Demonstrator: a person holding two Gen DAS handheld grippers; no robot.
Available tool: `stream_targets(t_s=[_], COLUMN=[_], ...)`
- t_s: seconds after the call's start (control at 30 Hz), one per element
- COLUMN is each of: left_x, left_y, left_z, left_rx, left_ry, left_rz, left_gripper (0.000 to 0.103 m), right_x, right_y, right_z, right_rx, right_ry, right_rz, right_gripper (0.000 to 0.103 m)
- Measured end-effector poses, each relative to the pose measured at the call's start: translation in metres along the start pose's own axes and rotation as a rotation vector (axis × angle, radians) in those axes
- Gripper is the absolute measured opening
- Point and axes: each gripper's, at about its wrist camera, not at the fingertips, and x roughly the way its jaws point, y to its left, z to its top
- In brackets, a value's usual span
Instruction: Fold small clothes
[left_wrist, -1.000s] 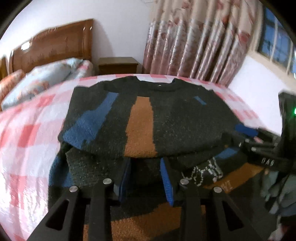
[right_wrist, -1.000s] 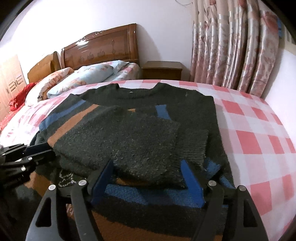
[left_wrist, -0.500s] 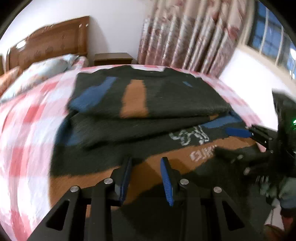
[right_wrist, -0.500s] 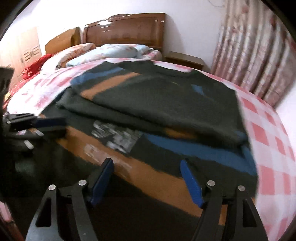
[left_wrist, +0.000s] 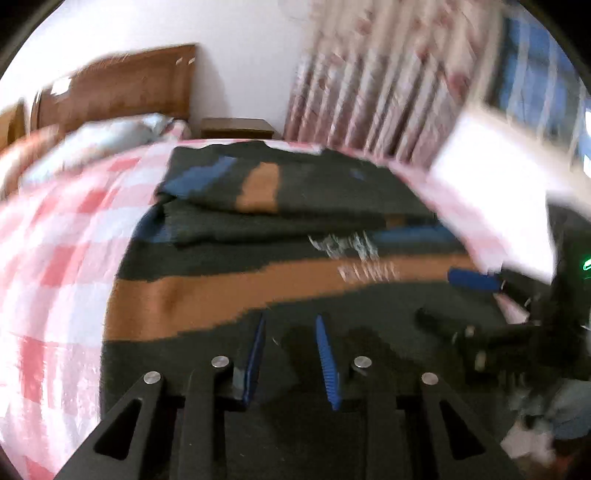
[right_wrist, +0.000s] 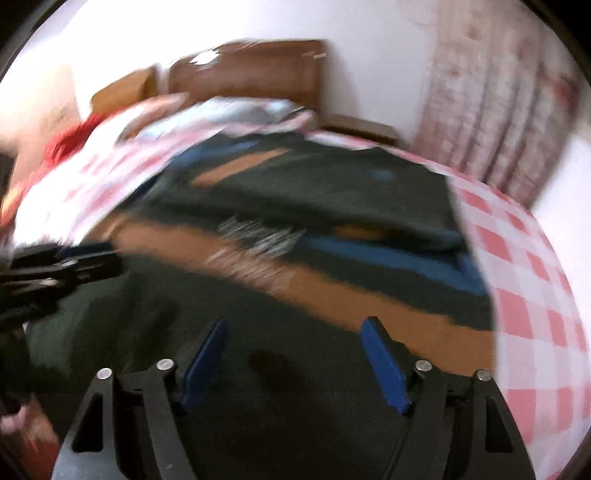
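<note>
A dark knitted sweater with blue and orange stripes lies flat on the bed, its sleeves folded in over the chest. It shows in the right wrist view too, as sweater. My left gripper hovers over the dark band by the near hem. Its jaws stand a little apart and are closing, with only the flat cloth below the gap. My right gripper is wide open over the same band, further right. Each gripper shows at the edge of the other's view: right gripper, left gripper. Both views are blurred.
The bed has a pink and white checked sheet, pillows and a wooden headboard at the far end. A nightstand and patterned curtains stand behind. Loose clothes lie low at the right.
Both grippers have drawn back from the folded sleeves toward the sweater's near hem. More of the lower orange and blue stripes now shows. The right view has rolled.
</note>
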Motion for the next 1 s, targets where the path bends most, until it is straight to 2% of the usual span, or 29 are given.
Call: stream_targets(t_s=[0.03, 0.1, 0.17, 0.2, 0.33, 0.4, 0.5, 0.53, 0.6, 0.67, 0.73, 0.77, 0.8, 0.83, 0.9, 1.0], left_x=[0.009, 0.008, 0.004, 0.001, -0.008, -0.012, -0.016, -0.02, -0.028, -0.031, -0.018, -0.008, -0.006, -0.009, -0.016, -0.029], left_y=[-0.007, -0.001, 0.013, 0.024, 0.038, 0.038, 0.033, 0.031, 0.023, 0.008, -0.007, -0.009, -0.009, -0.009, -0.003, 0.014], left_z=[-0.006, -0.006, -0.007, -0.009, -0.018, -0.024, -0.021, -0.019, -0.015, -0.01, -0.013, -0.018, -0.022, -0.027, -0.033, -0.043], left_rx=[0.04, 0.024, -0.025, -0.057, -0.08, -0.066, -0.09, -0.106, -0.111, -0.066, 0.005, 0.017, 0.025, 0.047, 0.066, 0.025], left_ry=[0.039, 0.034, 0.027, 0.022, 0.005, -0.001, 0.03, 0.035, 0.013, -0.006, 0.028, 0.064, 0.062, 0.029, 0.029, 0.03], left_rz=[0.047, 0.029, -0.02, -0.036, -0.045, -0.028, 0.012, -0.008, -0.06, -0.064, -0.043, -0.032, -0.03, -0.027, -0.031, -0.031], left_gripper=[0.029, 0.029, 0.029, 0.029, 0.027, 0.027, 0.028, 0.028, 0.027, 0.028, 0.028, 0.027, 0.028, 0.028, 0.028, 0.028], right_x=[0.004, 0.003, -0.001, -0.002, -0.019, -0.024, -0.031, -0.032, -0.036, -0.036, -0.022, -0.017, -0.017, -0.017, -0.022, -0.034], right_y=[0.012, 0.014, -0.011, -0.019, -0.057, -0.063, -0.059, -0.056, -0.036, -0.003, 0.022, 0.026, 0.021, 0.014, 0.002, -0.03], right_z=[-0.004, -0.013, -0.021, -0.023, -0.047, -0.052, -0.049, -0.048, -0.039, -0.033, -0.034, -0.037, -0.04, -0.041, -0.046, -0.061], right_rx=[-0.048, -0.06, 0.008, 0.011, 0.059, 0.072, 0.098, 0.106, 0.088, 0.001, -0.092, -0.105, -0.081, -0.06, -0.077, -0.027], right_ry=[0.024, 0.0, 0.021, 0.025, 0.022, 0.031, 0.056, 0.05, 0.018, -0.012, 0.028, 0.02, 0.007, 0.011, 0.037, 0.06], right_rz=[0.009, 0.006, 0.059, 0.046, 0.021, 0.015, -0.038, -0.044, 0.013, 0.061, 0.075, 0.071, 0.081, 0.105, 0.098, 0.078], right_gripper=[0.103, 0.103, 0.103, 0.103, 0.103, 0.103, 0.103, 0.103, 0.103, 0.103, 0.103, 0.103, 0.103, 0.103, 0.103, 0.103])
